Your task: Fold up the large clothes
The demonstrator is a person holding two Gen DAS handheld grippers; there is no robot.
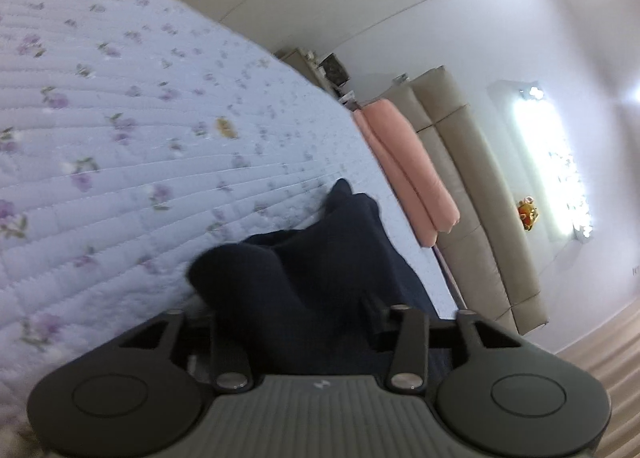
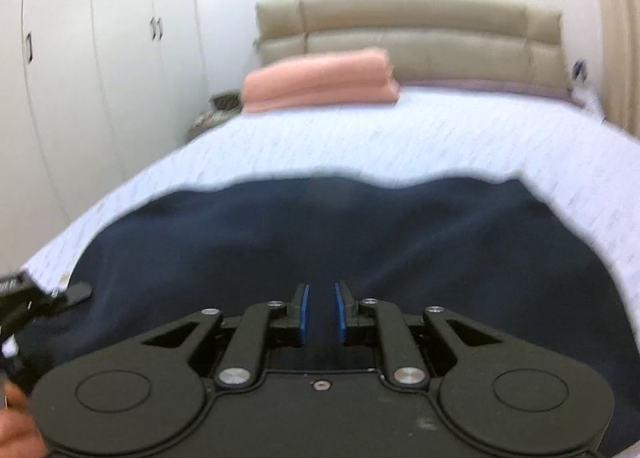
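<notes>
- The navy garment (image 2: 320, 242) lay spread across the lower half of the right wrist view, on the pale floral quilt (image 2: 360, 145) of a bed; its far edge ran wavy across the middle of the frame, not straight.
- In the left wrist view the same dark cloth (image 1: 304, 270) was bunched into a raised fold at lower centre, draped over the front of the left gripper (image 1: 296, 318).
- That gripper's fingertips were hidden under the fabric, so the frames did not settle whether they pinched it; the linkage arms stood well apart, which suggested a fairly wide set.
- The right gripper (image 2: 320, 312) showed its blue pads (image 2: 305, 312) close together with a narrow gap, dark cloth showing through it; nothing was visibly clamped between them.
- The step in hand looked like a letting-go after a fold, or a re-grip at the near hem.
- To do it well, the bunched fold on the left would need laying flat before the next fold, or the crease would set crooked.
- Each gripper ought to take a corner or hem, not mid-cloth, so the edges could be matched.
- The folded pink blanket (image 2: 320, 77) at upper centre, by the beige headboard (image 2: 440, 29), stood well apart and was no obstacle.
</notes>
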